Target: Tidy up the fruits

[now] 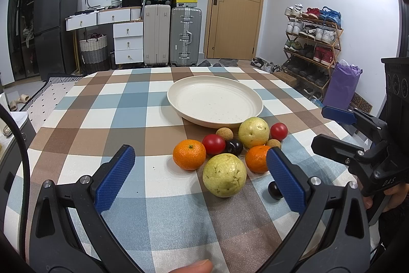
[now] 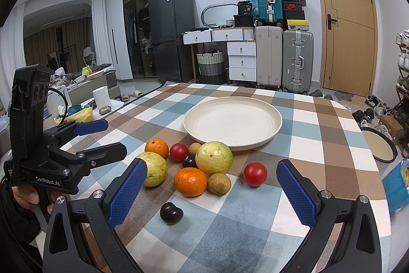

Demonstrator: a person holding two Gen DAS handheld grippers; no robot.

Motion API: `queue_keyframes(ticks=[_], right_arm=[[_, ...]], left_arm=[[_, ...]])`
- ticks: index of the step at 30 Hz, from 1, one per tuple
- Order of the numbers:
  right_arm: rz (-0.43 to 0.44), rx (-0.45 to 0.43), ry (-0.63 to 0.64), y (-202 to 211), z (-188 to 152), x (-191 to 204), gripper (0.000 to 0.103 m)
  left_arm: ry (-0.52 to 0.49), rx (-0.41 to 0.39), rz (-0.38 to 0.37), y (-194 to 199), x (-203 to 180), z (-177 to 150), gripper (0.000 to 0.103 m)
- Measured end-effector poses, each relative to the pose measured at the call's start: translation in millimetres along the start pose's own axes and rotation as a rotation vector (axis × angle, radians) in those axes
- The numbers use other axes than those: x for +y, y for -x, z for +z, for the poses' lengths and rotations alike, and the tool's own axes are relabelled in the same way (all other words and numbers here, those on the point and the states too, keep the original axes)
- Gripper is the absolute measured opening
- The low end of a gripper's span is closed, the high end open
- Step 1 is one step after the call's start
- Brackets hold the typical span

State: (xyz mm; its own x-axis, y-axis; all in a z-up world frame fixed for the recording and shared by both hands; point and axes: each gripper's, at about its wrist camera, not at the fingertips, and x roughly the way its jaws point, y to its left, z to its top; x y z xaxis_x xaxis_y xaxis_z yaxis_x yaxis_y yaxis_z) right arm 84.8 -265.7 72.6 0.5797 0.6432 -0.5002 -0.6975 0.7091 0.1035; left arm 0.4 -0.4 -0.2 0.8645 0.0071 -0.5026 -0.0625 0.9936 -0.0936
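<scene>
A cream plate [image 1: 214,100] [image 2: 232,123] lies empty on the checked tablecloth. In front of it sits a cluster of fruit: two yellow-green guavas [image 1: 224,175] [image 1: 253,132], two oranges [image 1: 189,154] [image 1: 257,158], two red tomatoes [image 1: 213,144] [image 1: 278,131], two brown longans [image 1: 224,134] and dark plums [image 1: 234,147] [image 2: 171,213]. My left gripper [image 1: 202,178] is open and empty, just before the near guava. My right gripper [image 2: 212,192] is open and empty, before the near orange [image 2: 190,181] and a longan [image 2: 219,183]. Each gripper shows in the other's view, open.
The table edge [image 2: 383,209] curves away at the right, with a round tray [image 2: 379,147] and a blue bin [image 2: 395,186] on the floor beyond. Suitcases [image 1: 171,36], drawers and a shoe rack [image 1: 310,47] stand far behind the table.
</scene>
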Motion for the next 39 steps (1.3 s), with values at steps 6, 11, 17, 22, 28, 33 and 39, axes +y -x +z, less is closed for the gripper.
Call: queue_keyframes(ticks=[6,11,17,22,28,33,39], right_arm=[[0.000,0.000,0.000,0,0,0,0.103],[-0.001,0.000,0.000,1,0,1,0.103],[-0.001,0.002,0.000,2,1,2,0.103],[-0.022,0.019,0.001,-5,-5,-1,0.103],[-0.035,0.044,0.023,-8,-1,5,0.103],[-0.036,0.081,-0.007,-11,-2,1,0.103],[-0.038,0.138,0.000,-16,-3,2,0.103]], left_arm=[[-0.001,0.000,0.000,0,0,0,0.103],[0.000,-0.001,0.000,0,0,0,0.103],[-0.001,0.000,0.002,0,0,0,0.103],[-0.001,0.002,0.003,0,0,0,0.103],[0.001,0.009,0.002,1,5,2,0.103],[0.002,0.015,0.001,7,4,2,0.103],[-0.026,0.067,0.009,-8,0,0,0.103]])
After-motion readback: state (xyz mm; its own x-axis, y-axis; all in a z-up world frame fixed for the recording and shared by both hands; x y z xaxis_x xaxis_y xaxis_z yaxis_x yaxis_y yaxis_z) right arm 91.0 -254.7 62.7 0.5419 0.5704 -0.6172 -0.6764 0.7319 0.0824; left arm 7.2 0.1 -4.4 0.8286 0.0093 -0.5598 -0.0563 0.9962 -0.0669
